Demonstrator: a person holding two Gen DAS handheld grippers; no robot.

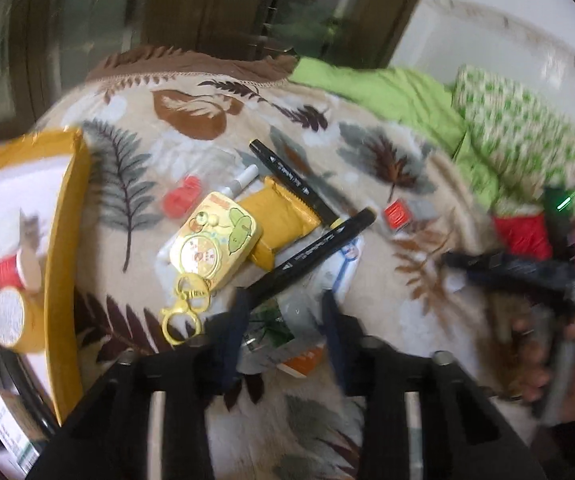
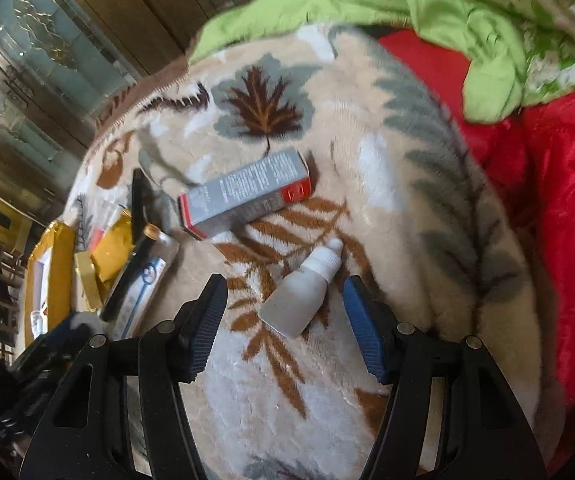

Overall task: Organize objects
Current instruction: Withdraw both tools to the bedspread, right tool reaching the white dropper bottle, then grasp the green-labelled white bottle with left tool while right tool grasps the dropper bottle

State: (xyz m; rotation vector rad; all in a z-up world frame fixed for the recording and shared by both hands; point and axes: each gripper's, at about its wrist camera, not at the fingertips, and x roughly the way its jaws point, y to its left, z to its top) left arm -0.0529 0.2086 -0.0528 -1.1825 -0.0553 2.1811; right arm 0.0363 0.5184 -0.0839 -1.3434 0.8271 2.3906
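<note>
The left gripper (image 1: 283, 320) has its fingers clenched on a clear plastic packet (image 1: 275, 332) lying on the leaf-patterned blanket (image 1: 135, 112), at 6 o'clock of the yellow keychain case (image 1: 213, 246). The right gripper (image 2: 283, 324) hangs released, its fingers flanking a white dropper bottle (image 2: 303, 292), at 6 o'clock of the grey carton (image 2: 247, 194).

Both wrist views down onto blanket (image 1: 191, 152)

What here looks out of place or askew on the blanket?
The white dropper bottle lies on its side, out of the grey and red carton beside it. Two black markers lie crossed over a heap of small items, while the yellow tray holds only a few things.
</note>
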